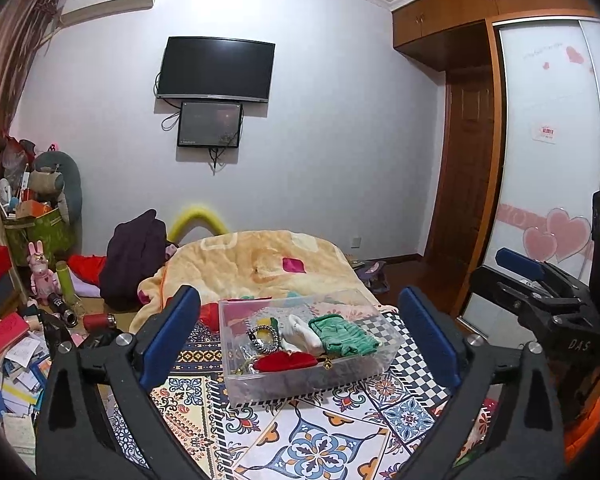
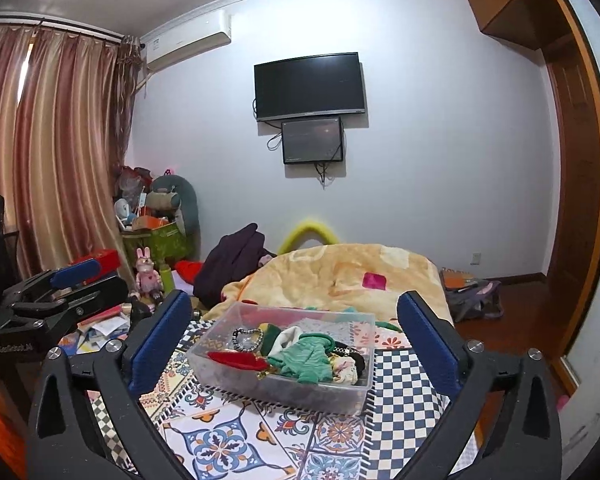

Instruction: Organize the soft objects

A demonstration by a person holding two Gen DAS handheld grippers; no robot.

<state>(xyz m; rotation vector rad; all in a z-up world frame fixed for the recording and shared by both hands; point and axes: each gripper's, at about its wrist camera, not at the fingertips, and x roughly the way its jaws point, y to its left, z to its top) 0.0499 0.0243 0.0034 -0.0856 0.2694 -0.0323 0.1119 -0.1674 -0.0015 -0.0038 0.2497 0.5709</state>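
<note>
Clear plastic bin [image 1: 308, 344] of soft items sat on the patterned bed cover [image 1: 308, 440] — dead ahead of both grippers. Left gripper [image 1: 300, 340] and right gripper [image 2: 294, 340] jaws spread wide, empty — neither clearly nearer.

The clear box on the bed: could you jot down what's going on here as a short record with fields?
Box: clear plastic box, no lid on it, sitting on a patterned cloth
Inside: green knit piece, white sock, red fabric piece, beaded bracelet
Left gripper: open, holding nothing, box in front of it
Right gripper: open, holding nothing, also facing the box
Behind: yellow blanket on the bed
</note>
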